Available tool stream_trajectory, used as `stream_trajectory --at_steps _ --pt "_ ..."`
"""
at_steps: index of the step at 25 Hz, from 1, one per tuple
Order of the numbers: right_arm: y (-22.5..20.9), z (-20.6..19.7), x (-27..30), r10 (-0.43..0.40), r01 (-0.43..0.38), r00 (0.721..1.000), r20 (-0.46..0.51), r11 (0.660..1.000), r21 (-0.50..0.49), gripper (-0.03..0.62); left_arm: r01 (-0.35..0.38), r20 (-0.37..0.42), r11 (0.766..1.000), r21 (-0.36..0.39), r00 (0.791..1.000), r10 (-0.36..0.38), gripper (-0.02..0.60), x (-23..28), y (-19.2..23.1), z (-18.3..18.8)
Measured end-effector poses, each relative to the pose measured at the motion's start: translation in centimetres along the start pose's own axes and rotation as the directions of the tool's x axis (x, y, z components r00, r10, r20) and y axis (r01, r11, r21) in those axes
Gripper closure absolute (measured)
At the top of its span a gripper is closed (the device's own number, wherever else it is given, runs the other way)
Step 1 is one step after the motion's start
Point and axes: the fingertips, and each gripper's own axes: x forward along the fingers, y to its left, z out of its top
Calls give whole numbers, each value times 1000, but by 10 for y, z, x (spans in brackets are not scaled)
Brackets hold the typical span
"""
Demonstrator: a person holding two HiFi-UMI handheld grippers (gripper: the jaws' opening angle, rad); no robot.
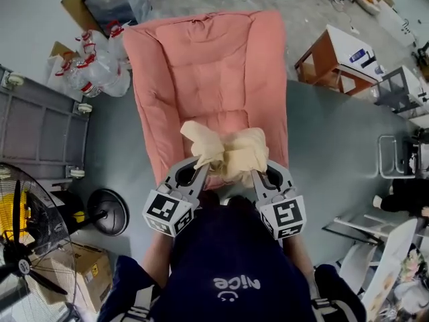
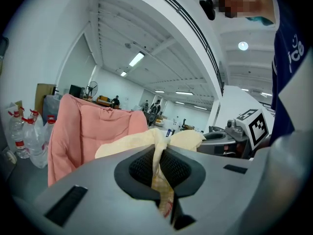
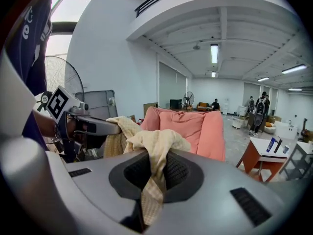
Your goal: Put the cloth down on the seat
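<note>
Cloth (image 1: 228, 149) in the head view: where is it?

Bunched up, pale yellow, strung between the two grippers above the front edge of the pink seat (image 1: 201, 66). From this angle I cannot tell whether it touches the cushion.

And the tools there?

The left gripper (image 1: 200, 170) bites one end and the right gripper (image 1: 257, 174) bites the other, close side by side, marker cubes toward the person's dark shirt (image 1: 234, 267). A black fan (image 1: 27, 247) stands at the lower left, with plastic bottles (image 1: 94, 66) beside the seat's left edge and an orange-sided table (image 1: 335, 59) off to the right.

What does the left gripper view give?

Its jaws are pressed together on a thin fold of the cloth (image 2: 159, 170), which rises from between the pads and spreads out above them. The seat (image 2: 98, 126) stands beyond on the left, backrest upright. The right gripper (image 2: 230, 138) shows just beside it on the right, and the bottles (image 2: 24, 131) sit at the far left.

And the right gripper view?

The same: jaws clamped on a twisted strip of the cloth (image 3: 156, 148), a checked end hanging down below the pads and the bulk heaped above them. The left gripper (image 3: 98, 126) reaches in from the left with more cloth draped over it. The seat (image 3: 190, 126) is ahead, the cloth in front of it, and the table (image 3: 264, 155) sits to the right.
</note>
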Motion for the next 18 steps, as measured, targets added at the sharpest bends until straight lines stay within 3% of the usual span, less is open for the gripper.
stream_trajectory --at_steps 10,18 --pt "1 21 46 -45 45 999 -8 999 13 530 78 -41 997 17 996 -77 551 20 50 18" --pt "-11 24 59 -44 46 999 -26 997 65 530 68 -43 998 10 997 -67 551 33 64 24"
